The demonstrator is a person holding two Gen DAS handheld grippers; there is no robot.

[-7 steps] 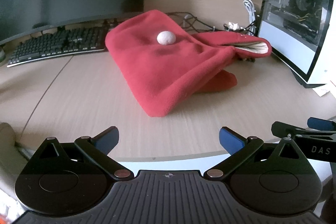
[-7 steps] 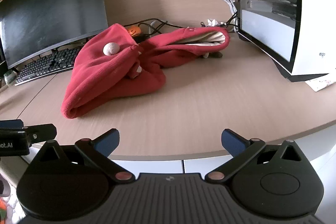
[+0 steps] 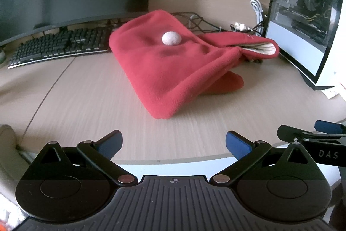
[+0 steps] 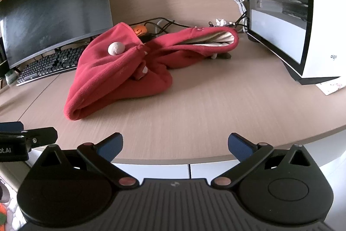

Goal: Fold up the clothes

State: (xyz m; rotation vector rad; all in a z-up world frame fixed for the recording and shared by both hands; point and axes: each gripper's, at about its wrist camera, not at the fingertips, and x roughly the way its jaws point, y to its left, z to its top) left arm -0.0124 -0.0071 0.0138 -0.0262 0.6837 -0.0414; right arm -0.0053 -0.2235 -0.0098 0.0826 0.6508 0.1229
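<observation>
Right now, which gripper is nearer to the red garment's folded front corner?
Left, slightly. The left gripper faces the red garment's corner almost straight ahead; the right gripper sits off to its right.

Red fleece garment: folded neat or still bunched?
Bunched. The red fleece garment lies in a loose heap on the desk, cream lining showing.

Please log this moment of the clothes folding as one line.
left gripper: open, empty | right gripper: open, empty | red fleece garment: bunched on desk, untouched | stage: pre-grasp
</observation>
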